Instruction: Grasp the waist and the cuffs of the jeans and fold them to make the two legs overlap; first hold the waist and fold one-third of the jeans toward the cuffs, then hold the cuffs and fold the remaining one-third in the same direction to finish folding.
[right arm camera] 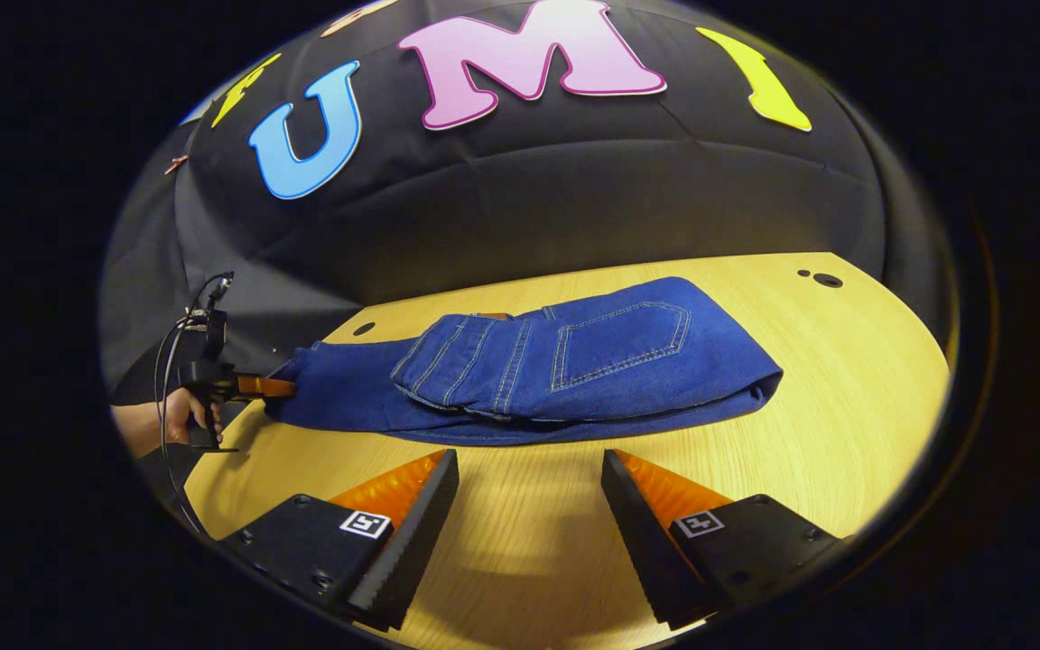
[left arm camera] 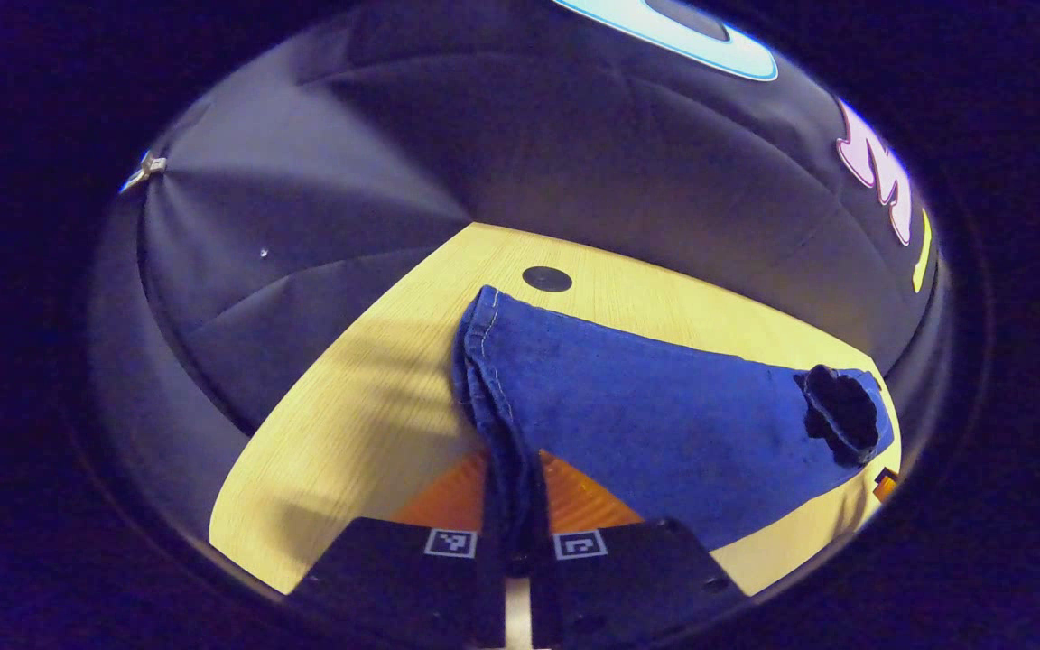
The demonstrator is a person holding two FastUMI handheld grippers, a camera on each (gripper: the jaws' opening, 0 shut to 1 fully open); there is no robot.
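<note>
Between L tool (left arm camera: 516,506) fingers: jeans (left arm camera: 664,424) cuff.

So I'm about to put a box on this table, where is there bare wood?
Bare table lies right of the jeans, out to its round holes, and in front, between the jeans and the open right gripper. The cuff end is crowded: the left gripper clamps the denim there.

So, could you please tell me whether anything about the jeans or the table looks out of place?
Nothing stands out. The jeans lie neatly on the table, waist part folded over the legs, while the left hand-held gripper pinches the cuff end and the right hand-held gripper is open.
</note>
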